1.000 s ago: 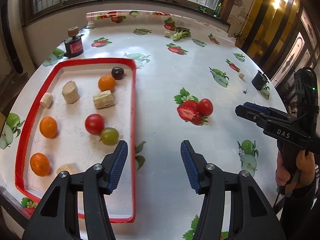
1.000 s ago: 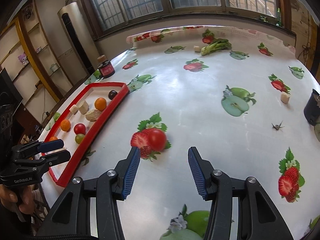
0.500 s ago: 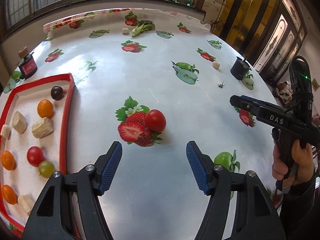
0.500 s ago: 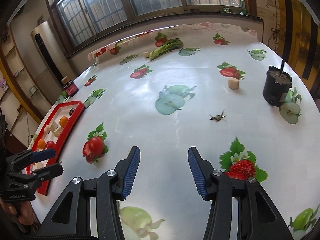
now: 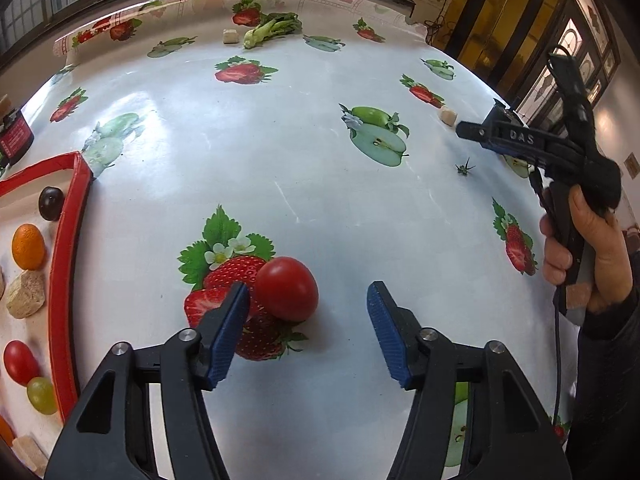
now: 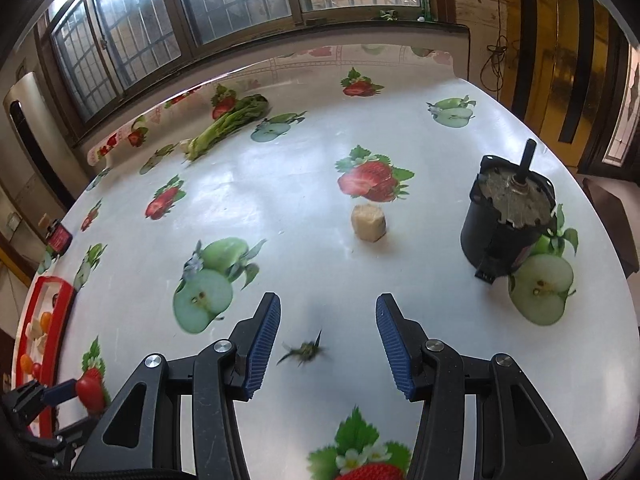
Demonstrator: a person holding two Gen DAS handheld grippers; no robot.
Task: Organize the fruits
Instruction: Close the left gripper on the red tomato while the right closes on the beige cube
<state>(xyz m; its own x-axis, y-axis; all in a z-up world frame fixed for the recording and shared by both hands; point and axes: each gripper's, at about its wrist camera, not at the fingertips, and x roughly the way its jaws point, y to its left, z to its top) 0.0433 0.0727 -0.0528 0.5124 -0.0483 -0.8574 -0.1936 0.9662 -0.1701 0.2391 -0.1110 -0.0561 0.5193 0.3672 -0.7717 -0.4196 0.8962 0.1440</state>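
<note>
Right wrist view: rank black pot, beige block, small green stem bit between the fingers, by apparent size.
1. black pot, clearly largest.
2. beige block.
3. green stem bit, smallest body, though its thin points spread about as wide as the block; it is blurred and nearer the camera, so that pair is unsure.
</note>
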